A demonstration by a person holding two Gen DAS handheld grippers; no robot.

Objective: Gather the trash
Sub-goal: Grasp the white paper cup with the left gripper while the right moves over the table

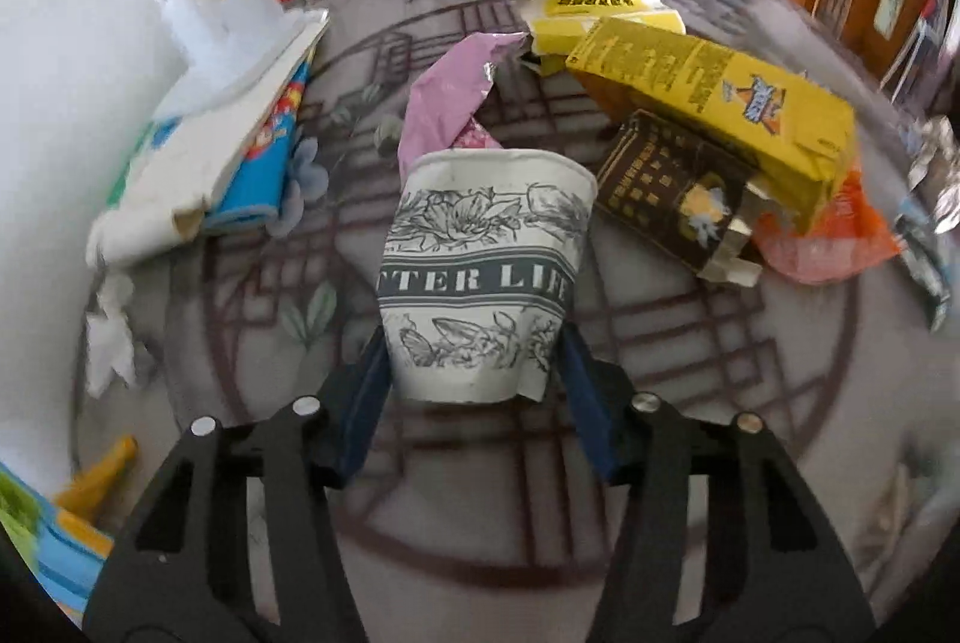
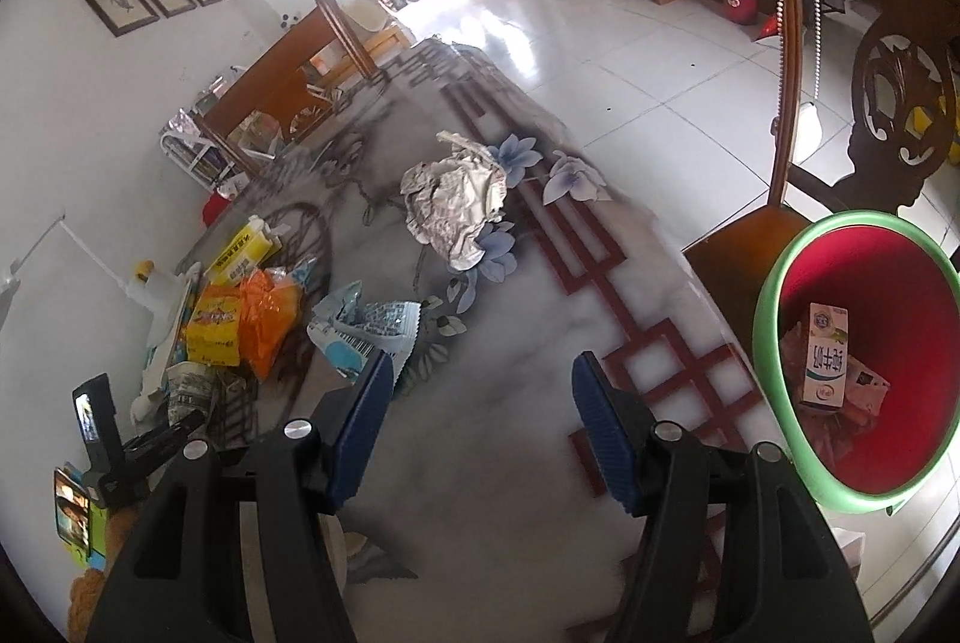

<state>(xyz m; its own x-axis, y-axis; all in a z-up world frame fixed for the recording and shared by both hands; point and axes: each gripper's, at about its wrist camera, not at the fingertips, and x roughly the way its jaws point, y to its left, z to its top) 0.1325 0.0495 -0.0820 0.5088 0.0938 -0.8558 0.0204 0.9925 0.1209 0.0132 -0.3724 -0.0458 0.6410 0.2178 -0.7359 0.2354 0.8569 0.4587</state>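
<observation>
In the left wrist view my left gripper is shut on a white paper cup printed with grey flowers and holds it just above the table. Behind it lie a pink wrapper, a yellow carton, a dark brown box and an orange bag. In the right wrist view my right gripper is open and empty over the table. A red bin with a green rim stands at the right and holds a small carton. Crumpled paper lies ahead.
A patterned glass table carries the litter. A blue-and-white packet lies near my right gripper's left finger. A wooden chair stands beside the bin. White tissue and a blue book lie at the left by the wall.
</observation>
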